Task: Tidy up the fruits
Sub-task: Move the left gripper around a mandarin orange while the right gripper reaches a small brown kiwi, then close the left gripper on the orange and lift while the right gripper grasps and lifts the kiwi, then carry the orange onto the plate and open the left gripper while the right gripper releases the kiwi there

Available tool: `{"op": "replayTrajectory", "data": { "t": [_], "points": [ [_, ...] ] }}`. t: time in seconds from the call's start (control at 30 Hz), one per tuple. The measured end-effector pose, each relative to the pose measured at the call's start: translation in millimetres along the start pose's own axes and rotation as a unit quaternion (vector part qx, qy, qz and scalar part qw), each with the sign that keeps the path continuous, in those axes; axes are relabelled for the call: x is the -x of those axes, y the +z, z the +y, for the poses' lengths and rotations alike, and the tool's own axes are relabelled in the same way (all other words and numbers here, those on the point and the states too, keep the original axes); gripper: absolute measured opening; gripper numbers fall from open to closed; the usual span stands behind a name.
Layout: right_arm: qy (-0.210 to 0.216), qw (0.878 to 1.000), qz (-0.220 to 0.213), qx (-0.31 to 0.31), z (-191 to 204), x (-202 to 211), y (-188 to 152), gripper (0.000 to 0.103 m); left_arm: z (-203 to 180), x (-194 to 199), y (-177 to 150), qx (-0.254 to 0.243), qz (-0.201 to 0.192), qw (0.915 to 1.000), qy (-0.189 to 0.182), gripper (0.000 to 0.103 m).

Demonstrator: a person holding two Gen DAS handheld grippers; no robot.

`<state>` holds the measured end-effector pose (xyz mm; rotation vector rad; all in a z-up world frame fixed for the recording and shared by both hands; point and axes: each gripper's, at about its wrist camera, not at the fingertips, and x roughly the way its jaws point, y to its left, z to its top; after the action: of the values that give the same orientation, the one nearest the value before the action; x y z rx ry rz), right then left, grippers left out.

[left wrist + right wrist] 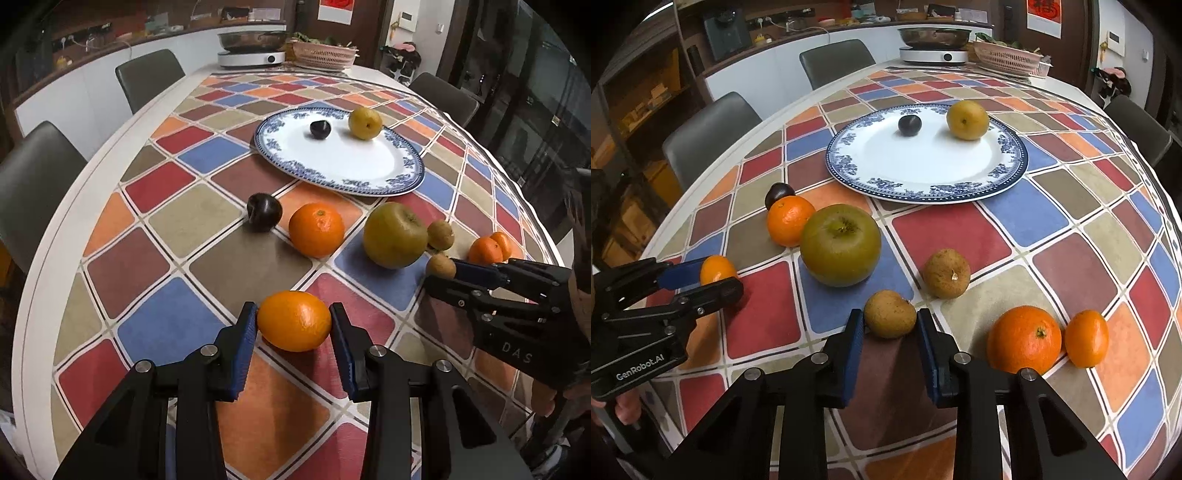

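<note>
Two fruits on plate (1012,177)

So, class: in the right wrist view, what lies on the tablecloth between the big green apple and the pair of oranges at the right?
Two small brown fruits: one lying free, the other clamped in the right hand-held gripper.

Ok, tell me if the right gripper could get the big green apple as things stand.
Probably not yet: the right gripper is shut on a small brown fruit. The big green apple sits just beyond with nothing between, but looks wide for the jaws.
</note>
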<state>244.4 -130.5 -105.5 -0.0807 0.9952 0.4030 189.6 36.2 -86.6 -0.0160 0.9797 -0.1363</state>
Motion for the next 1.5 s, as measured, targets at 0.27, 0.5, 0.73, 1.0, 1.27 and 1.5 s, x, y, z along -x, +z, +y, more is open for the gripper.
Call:
{"op": "replayTrajectory", "data": {
  "t": [0.27, 0.5, 0.73, 1.0, 1.27, 1.5],
  "points": [
    [0.002, 1.0, -0.02, 0.007, 3, 20, -4, 0.03, -9, 16, 2, -0.013, -0.019, 0.9997, -0.002, 0.039],
    [0.009, 0.999, -0.05, 0.013, 2, 49, 3, 0.03, -21, 35, 14, -0.026, -0.045, 0.9985, -0.016, 0.039],
    [0.013, 0.997, -0.077, 0.018, -1, 70, 19, 0.03, -29, 49, 39, -0.046, -0.076, 0.9959, -0.016, 0.039],
    [0.009, 0.995, -0.092, 0.025, -11, 74, 47, 0.03, -35, 50, 75, -0.063, -0.102, 0.9927, -0.013, 0.039],
    [0.0, 0.992, -0.119, 0.034, -22, 80, 84, 0.03, -34, 44, 110, -0.062, -0.114, 0.9913, -0.025, 0.039],
    [0.007, 0.993, -0.117, 0.033, -29, 69, 110, 0.03, -31, 31, 134, -0.063, -0.115, 0.9908, -0.032, 0.039]
  ]
}}
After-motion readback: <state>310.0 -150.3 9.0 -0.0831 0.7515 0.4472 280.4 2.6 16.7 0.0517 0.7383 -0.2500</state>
